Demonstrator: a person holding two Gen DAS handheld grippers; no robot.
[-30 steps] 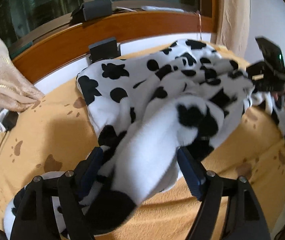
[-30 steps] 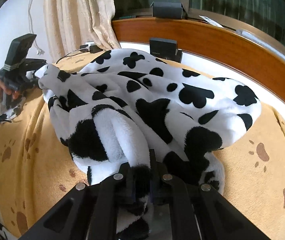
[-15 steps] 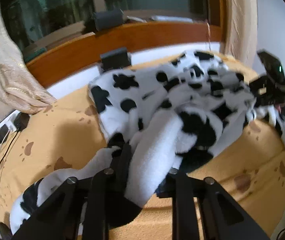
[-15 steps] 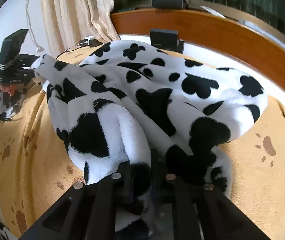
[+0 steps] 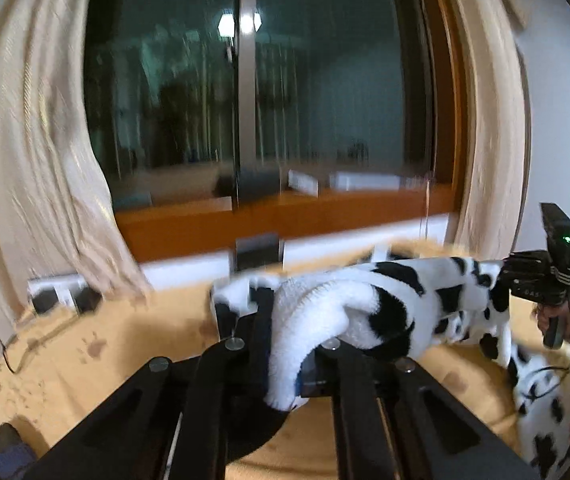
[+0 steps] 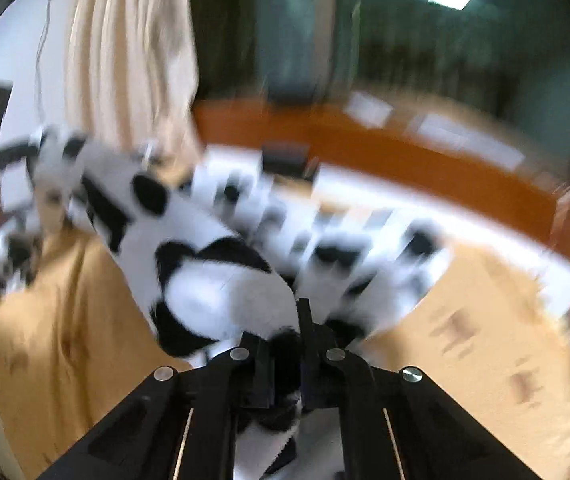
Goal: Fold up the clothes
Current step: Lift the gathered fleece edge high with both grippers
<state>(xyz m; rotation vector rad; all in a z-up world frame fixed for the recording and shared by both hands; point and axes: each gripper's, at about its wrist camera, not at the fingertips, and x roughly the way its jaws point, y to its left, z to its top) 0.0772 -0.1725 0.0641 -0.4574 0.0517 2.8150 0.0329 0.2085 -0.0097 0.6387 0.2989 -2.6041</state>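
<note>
Left gripper (image 5: 285, 364): fingers clamped narrow on a thick roll of the cow-print fleece garment (image 5: 397, 300), white pile bulging out between them. Right gripper (image 6: 285, 364): fingers likewise pinched tight on a black-and-white edge of the same garment (image 6: 213, 280). From the left wrist view the right gripper (image 5: 541, 280) shows at the garment's far right end, a hand (image 5: 561, 320) on its grip.

The garment hangs stretched between the two grippers, above the tan paw-print bed cover (image 5: 97, 352); part of it trails onto the cover below the right gripper. Behind the garment: a dark box (image 5: 257, 250) at the cover's far edge, then the wooden window sill (image 5: 325, 216), curtains (image 5: 37, 184) and dark window (image 5: 245, 80).

Risks, judged: plush fleece is bulky, so a bunched grip may slip under pull. The trailing part could drag and fold crookedly. Right wrist view heavily blurred; edge alignment cannot be checked.
</note>
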